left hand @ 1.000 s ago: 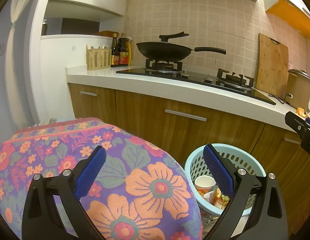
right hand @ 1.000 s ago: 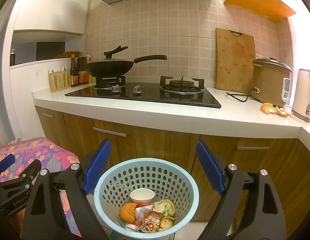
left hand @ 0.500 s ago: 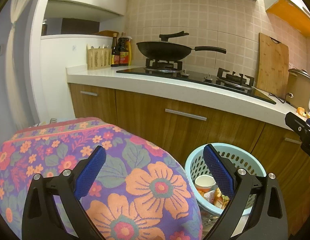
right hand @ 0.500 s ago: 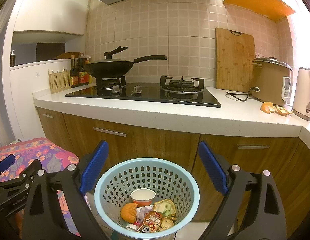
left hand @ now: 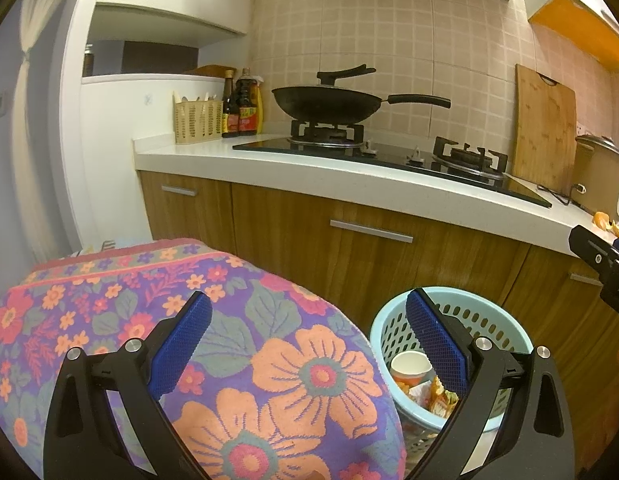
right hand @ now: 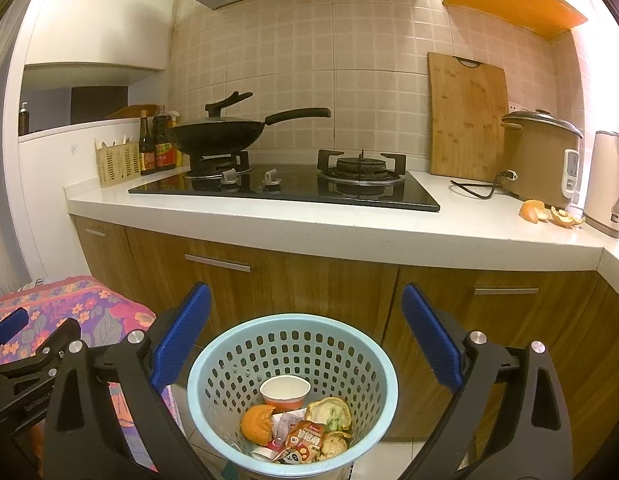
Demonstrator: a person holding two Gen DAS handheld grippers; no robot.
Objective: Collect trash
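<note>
A light blue perforated trash basket (right hand: 237, 348) stands on the floor before the wooden cabinets. It holds a paper cup (right hand: 284, 392), orange peel (right hand: 256, 424), a snack wrapper (right hand: 305, 438) and other scraps. My right gripper (right hand: 305, 336) hangs above the basket; its jaws are opening wide, with nothing between the blue pads. More orange peel (right hand: 549, 213) lies on the white counter by the rice cooker. My left gripper (left hand: 309, 344) is open and empty over a floral cloth (left hand: 237, 344), with the basket (left hand: 505, 320) to its right.
A wok (right hand: 217, 136) sits on the black gas hob (right hand: 285, 188). Sauce bottles (right hand: 157, 146) and a cutlery basket (right hand: 117, 166) stand at the counter's left. A cutting board (right hand: 467, 116), rice cooker (right hand: 539, 156) and kettle (right hand: 609, 184) stand at the right.
My right gripper's jaws have spread a little wider above the basket. Neither hand has shifted, and the left gripper looks the same.
</note>
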